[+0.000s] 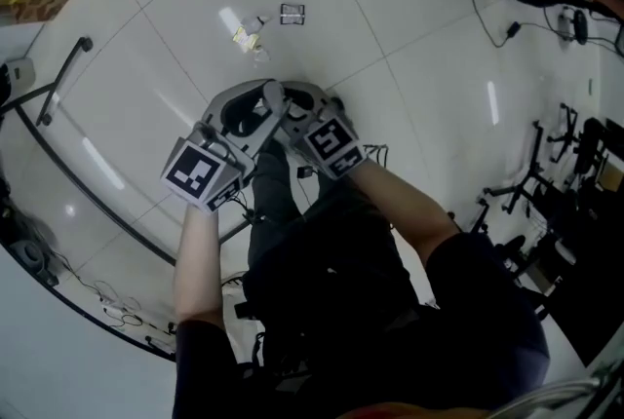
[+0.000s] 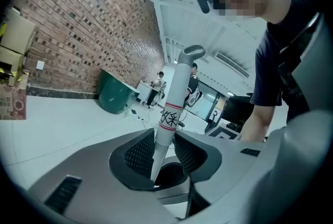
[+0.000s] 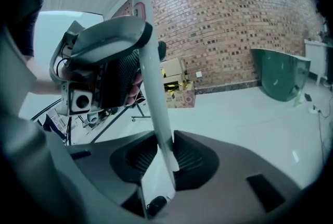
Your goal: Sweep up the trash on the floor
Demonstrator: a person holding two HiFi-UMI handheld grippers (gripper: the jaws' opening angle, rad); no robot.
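Both grippers hold one white pole [image 2: 171, 98], a handle with red bands, black marks and a grey loop at its end [image 2: 192, 52]. My left gripper [image 2: 158, 147] is shut on it just below the banded label. My right gripper [image 3: 164, 152] is shut on the same pole [image 3: 151, 77] lower down, and in that view the left gripper shows above it. In the head view the left gripper [image 1: 249, 110] and right gripper [image 1: 297, 105] meet in front of my legs. Trash lies on the white floor beyond: a crumpled yellowish wrapper [image 1: 248, 38] and a small dark packet [image 1: 292, 14]. The pole's lower end is hidden.
A black metal rail [image 1: 58, 86] curves along the left. Stands and cables [image 1: 546, 173] crowd the right. Cardboard boxes [image 3: 179, 87] sit against a brick wall, and a green bin [image 2: 115, 94] stands by it. People [image 2: 158, 82] stand far off.
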